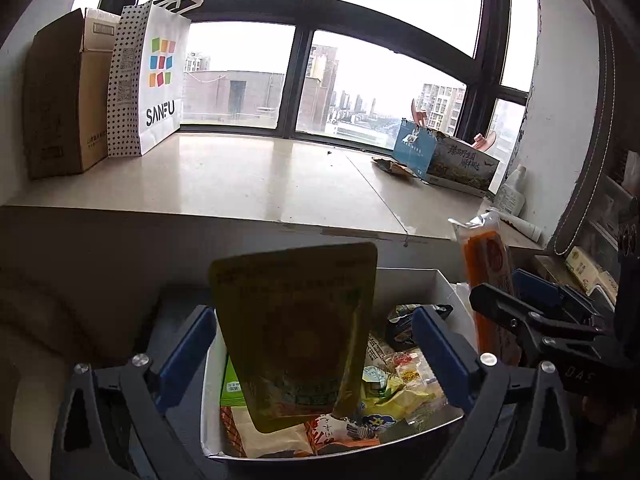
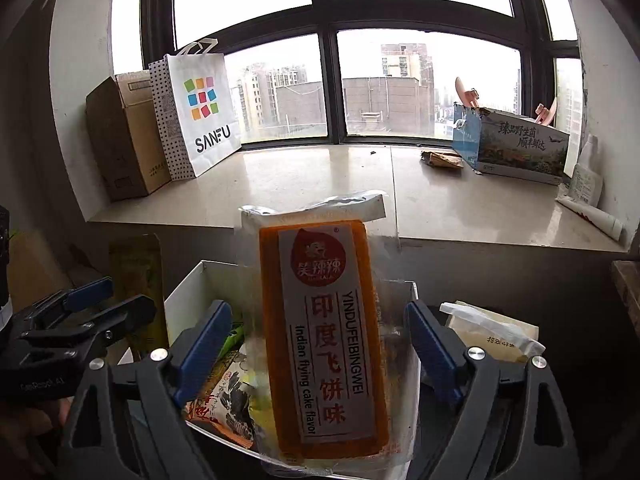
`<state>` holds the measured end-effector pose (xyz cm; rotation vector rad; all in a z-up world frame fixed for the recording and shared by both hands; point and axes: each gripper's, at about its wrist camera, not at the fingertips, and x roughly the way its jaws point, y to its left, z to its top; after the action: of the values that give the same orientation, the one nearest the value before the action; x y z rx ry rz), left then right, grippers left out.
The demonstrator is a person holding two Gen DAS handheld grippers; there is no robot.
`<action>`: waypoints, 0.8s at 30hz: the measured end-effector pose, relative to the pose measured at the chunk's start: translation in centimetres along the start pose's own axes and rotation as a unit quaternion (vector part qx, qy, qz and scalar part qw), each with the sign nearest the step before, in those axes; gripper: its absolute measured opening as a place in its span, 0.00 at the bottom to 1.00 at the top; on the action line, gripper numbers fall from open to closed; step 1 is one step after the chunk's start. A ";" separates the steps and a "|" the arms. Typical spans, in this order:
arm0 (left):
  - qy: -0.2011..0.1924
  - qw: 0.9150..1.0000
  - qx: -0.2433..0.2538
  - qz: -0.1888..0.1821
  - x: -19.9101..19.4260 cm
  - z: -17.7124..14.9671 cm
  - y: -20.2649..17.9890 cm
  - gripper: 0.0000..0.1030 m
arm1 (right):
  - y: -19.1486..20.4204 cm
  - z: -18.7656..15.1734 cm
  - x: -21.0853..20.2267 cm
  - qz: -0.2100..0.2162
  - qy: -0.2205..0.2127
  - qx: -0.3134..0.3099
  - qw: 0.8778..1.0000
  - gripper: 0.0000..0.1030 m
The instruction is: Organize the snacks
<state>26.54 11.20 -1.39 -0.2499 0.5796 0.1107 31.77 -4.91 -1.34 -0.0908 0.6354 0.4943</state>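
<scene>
Where my left gripper (image 1: 312, 320) sits: hanging above the white box (image 1: 420, 280), fingers pointed towards the window, level with the other tool
Left jaws: closed in on the yellow pouch (image 1: 296, 320), one blue pad at each side edge, as far as I can judge from the wrist view
Right gripper (image 2: 318, 316): just beside the left one, on its right, over the same box and facing the same way
Right jaws: gripping the orange packet (image 2: 324, 332) across its width, by the clear wrap
Yellow pouch: flat, rounded top corners, standing upright with a slight lean; its print is dim against the bright window and I cannot read it
Orange packet: long clear wrapper with a crimped top seal, an orange block inside, and a white label with a red logo reading "Indian flying cake flavor"; held upright, its lower end over the box
Box contents: loose snack packs (image 1: 400, 376) in green, yellow, white and red, piled below both held items
Windowsill (image 1: 240, 176): behind the box, carrying a SANFU paper bag (image 1: 160, 80), a brown cardboard box (image 1: 60, 96) and a printed carton (image 1: 452, 156)
</scene>
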 end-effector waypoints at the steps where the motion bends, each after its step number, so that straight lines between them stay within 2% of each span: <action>1: 0.002 1.000 -0.003 0.003 0.2 0.1 0.1 1.00 | 0.0 0.1 0.2 -0.016 0.002 -0.001 1.000 0.96; 2: 0.006 1.000 -0.001 0.007 0.2 0.1 0.2 1.00 | 0.0 0.1 0.4 -0.028 0.002 -0.001 1.000 0.99; 6: 0.004 1.000 0.005 0.021 -0.8 -0.5 0.0 1.00 | -0.2 -0.9 -0.5 -0.035 -0.005 0.000 0.999 1.00; 8: -0.019 0.999 0.010 0.030 -2.3 -1.0 -0.3 1.00 | -0.2 -1.6 -1.8 -0.040 -0.022 0.001 0.999 1.00; 11: -0.065 0.997 0.037 0.021 -5.1 -2.1 -0.9 1.00 | 0.2 -2.6 -4.2 -0.056 -0.046 -0.011 0.997 1.00; 16: -0.107 0.992 0.065 0.008 -10.3 -4.2 -2.5 1.00 | 1.9 -4.3 -9.6 -0.071 -0.101 -0.051 0.991 1.00; 18: -0.113 0.992 0.063 0.008 -12.2 -5.0 -3.0 1.00 | 2.3 -4.7 -11.4 -0.077 -0.103 -0.055 0.990 1.00; 20: -0.115 0.992 0.053 0.009 -14.0 -5.6 -3.3 1.00 | 2.1 -5.1 -12.6 -0.078 -0.087 -0.036 0.993 1.00; 22: -0.115 0.993 0.040 0.003 -15.8 -6.3 -3.4 1.00 | 1.7 -5.7 -14.2 -0.056 -0.092 -0.019 0.994 1.00; 24: -0.098 0.994 0.041 -0.005 -17.1 -6.9 -3.7 1.00 | 1.4 -6.6 -15.5 -0.040 -0.087 0.004 0.995 1.00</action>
<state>9.28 5.23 3.26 -0.1609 0.3867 0.1000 16.74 -11.63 2.61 -0.0646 0.4609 0.4166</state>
